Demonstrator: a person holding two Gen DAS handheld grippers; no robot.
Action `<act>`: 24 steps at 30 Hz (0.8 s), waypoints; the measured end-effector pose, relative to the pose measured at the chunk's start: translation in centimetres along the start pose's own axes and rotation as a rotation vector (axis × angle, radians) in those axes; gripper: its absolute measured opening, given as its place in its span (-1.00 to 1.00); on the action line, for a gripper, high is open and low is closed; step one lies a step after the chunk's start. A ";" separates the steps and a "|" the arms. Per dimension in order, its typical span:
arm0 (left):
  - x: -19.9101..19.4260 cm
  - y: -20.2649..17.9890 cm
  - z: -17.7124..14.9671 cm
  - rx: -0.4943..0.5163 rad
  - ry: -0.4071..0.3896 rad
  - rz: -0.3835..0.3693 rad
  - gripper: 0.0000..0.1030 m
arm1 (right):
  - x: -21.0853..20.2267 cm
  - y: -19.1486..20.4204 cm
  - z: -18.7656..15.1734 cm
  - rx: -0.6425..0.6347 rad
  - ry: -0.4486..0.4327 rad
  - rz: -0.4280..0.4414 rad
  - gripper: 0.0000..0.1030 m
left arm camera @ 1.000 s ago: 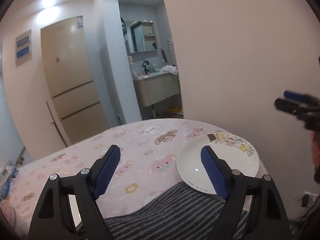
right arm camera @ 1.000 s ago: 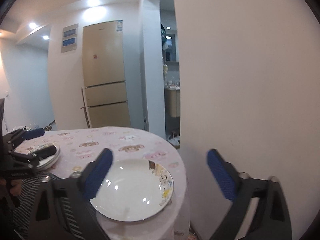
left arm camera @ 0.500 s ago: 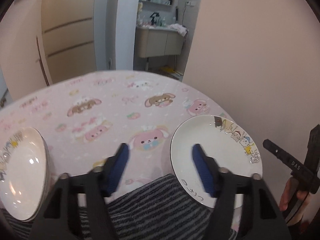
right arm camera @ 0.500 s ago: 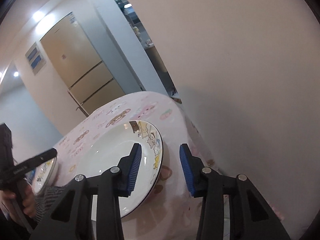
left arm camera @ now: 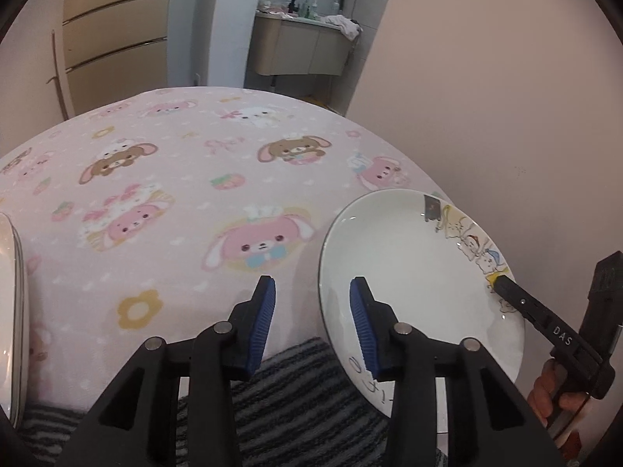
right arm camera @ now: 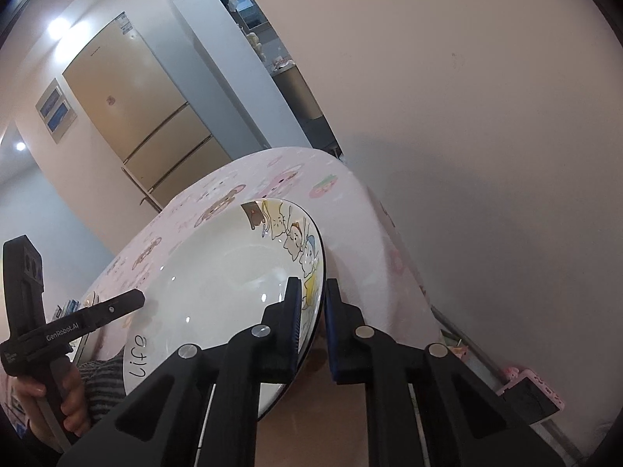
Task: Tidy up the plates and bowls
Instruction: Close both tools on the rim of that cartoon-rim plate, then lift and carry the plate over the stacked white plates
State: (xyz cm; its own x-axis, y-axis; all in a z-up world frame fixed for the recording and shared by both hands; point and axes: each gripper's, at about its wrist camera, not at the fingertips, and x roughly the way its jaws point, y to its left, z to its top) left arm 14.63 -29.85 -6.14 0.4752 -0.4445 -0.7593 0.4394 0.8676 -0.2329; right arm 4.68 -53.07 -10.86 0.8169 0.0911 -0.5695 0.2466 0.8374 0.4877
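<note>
- Right now the right gripper point(right arm camera: 311, 311) is clamped on the rim of the plate point(right arm camera: 218, 284): one pad inside the rim, the other outside, at the cartoon-printed edge.
- Plate sits at the table's point(left arm camera: 175, 194) right-hand corner, near the wall; its near part overhangs the table edge toward the person.
- Key relation: the plate lies right of the left gripper point(left arm camera: 311, 323). Its right pad is over the plate's left rim, its left pad over the pink tablecloth; jaws closing, not seen pressing on anything.
- So the right hand has the plate; the left is just beside it, not holding.
- Second stack of plates point(left arm camera: 11, 311) at the far left edge of the left wrist view, well apart from this plate. Likely destination, my guess.
- Plate look: white, shallow, glossy, cartoon figures along one side of the rim, handwritten "Life" on the near side.
- Risk: single rim pinch on glazed ceramic, could slip if tilted.
</note>
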 end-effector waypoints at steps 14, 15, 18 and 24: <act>2.4 -0.5 -0.6 -0.017 0.109 -0.086 -0.69 | 0.4 1.5 -1.5 -0.085 -0.082 -0.061 -0.69; 2.4 -0.6 -0.6 -0.011 0.113 -0.082 -0.68 | 0.3 1.5 -1.6 -0.084 -0.083 -0.061 -0.69; 2.1 -0.9 -0.7 0.007 0.107 -0.066 -0.68 | 0.0 1.3 -1.7 -0.063 -0.080 -0.057 -0.69; 1.0 -0.7 -0.6 0.003 0.078 -0.010 -0.68 | 0.1 2.3 -1.0 -0.016 -0.029 -0.041 -0.68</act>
State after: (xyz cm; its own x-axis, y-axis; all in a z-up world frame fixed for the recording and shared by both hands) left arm 14.33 -30.79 -7.13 0.4104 -0.4342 -0.8019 0.4460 0.8626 -0.2387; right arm 4.74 -50.62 -10.47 0.8212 0.0410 -0.5691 0.2720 0.8487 0.4537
